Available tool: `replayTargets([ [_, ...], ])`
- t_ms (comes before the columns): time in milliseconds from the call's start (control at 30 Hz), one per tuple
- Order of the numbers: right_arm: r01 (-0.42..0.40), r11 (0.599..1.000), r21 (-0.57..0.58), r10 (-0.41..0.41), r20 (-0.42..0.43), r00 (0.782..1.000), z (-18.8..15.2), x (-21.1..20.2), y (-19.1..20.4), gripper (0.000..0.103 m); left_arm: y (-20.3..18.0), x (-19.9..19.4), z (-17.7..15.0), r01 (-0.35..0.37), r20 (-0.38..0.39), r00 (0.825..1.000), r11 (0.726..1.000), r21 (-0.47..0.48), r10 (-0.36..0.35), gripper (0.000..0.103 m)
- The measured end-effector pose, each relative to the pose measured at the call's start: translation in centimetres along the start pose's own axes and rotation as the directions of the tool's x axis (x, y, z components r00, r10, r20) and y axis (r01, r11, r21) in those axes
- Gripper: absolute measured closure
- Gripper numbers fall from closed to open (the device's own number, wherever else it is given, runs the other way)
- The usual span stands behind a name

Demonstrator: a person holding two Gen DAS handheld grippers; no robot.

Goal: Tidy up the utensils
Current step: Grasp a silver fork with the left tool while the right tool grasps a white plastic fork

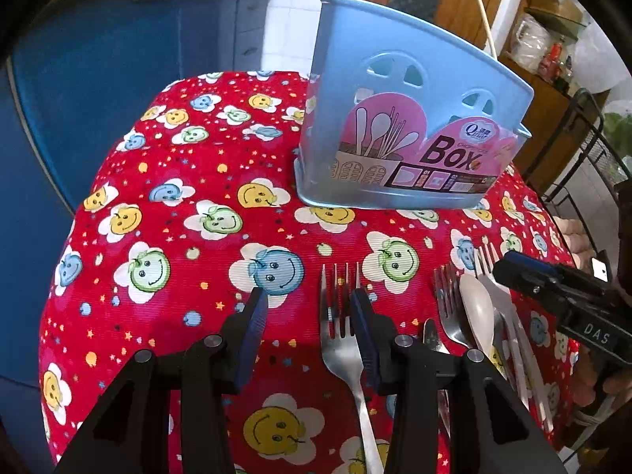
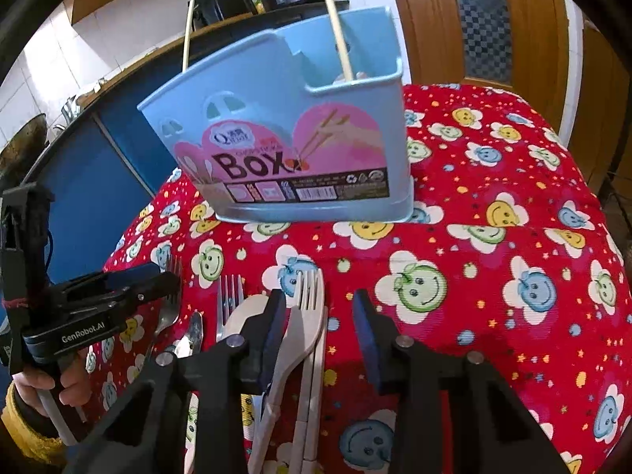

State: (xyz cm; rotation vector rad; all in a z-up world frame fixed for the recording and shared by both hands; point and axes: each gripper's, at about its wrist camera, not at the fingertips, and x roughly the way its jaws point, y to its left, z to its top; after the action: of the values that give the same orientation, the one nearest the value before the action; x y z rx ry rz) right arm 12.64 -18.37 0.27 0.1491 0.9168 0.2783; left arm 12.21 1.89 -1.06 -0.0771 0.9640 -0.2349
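Both grippers, left gripper (image 1: pixel 308 304) and right gripper (image 2: pixel 318 308), angle downward side by side, jaws parted, gripping nothing.

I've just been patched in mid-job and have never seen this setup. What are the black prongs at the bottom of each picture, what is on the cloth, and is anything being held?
No robot arm here: a person holds a two-finger gripper in each hand, each with its own camera looking along its fingers. One picture looks past the left gripper, the other past the right gripper. A red smiley tablecloth carries a blue utensil box with chopsticks in it. Loose cutlery lies in front: a metal fork just outside the left gripper, a white plastic fork between the right gripper's fingers, and a white spoon. Both grippers are open; nothing is held yet.
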Motion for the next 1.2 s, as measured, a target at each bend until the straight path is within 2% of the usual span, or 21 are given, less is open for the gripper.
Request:
replayTargets([
  [167,-0.002,1.0,-0.026,0.001,-0.015,1.0,0.1,0.5,0.5,0.069,-0.2,0.0,0.1,-0.003,-0.011,1.0,1.0,0.002,0.003,0.058],
  [300,-0.008,1.0,-0.029,0.007,-0.03,1.0,0.5,0.7,0.3,0.074,0.2,0.4,0.5,0.06,-0.029,0.998,0.997,-0.038,-0.062,0.058],
  [367,-0.007,0.999,-0.038,0.006,-0.039,0.999,0.7,0.8,0.3,0.081,0.3,0.6,0.6,0.086,-0.034,0.996,0.995,-0.054,-0.088,0.059],
  [433,-0.008,0.999,-0.048,0.006,-0.048,0.999,0.8,1.0,0.3,0.084,0.2,0.6,0.6,0.112,-0.035,0.993,0.992,-0.055,-0.114,0.073],
  [467,-0.008,0.999,-0.051,0.006,-0.05,0.999,0.9,1.0,0.3,0.09,0.1,0.7,0.6,0.127,-0.043,0.991,0.99,-0.053,-0.13,0.08],
  [633,-0.031,0.997,-0.071,0.028,-0.037,0.999,1.2,0.5,0.6,0.097,-0.9,0.5,0.3,0.133,-0.038,0.99,0.991,-0.014,-0.133,0.08],
  [1000,-0.021,0.998,-0.06,0.022,0.027,0.999,1.3,-1.7,-0.1,0.099,-1.4,-0.1,0.2,0.161,-0.037,0.986,0.987,0.009,-0.16,0.08],
  [1100,-0.005,0.998,-0.055,0.006,0.017,1.0,1.2,-1.7,-0.7,0.099,-1.5,-0.3,0.2,0.182,-0.041,0.983,0.983,0.019,-0.181,0.08],
  [1200,-0.029,0.999,-0.027,0.028,-0.028,0.999,1.2,-1.1,-1.5,0.097,-1.7,-0.3,0.2,0.183,-0.048,0.982,0.983,0.026,-0.182,0.08],
])
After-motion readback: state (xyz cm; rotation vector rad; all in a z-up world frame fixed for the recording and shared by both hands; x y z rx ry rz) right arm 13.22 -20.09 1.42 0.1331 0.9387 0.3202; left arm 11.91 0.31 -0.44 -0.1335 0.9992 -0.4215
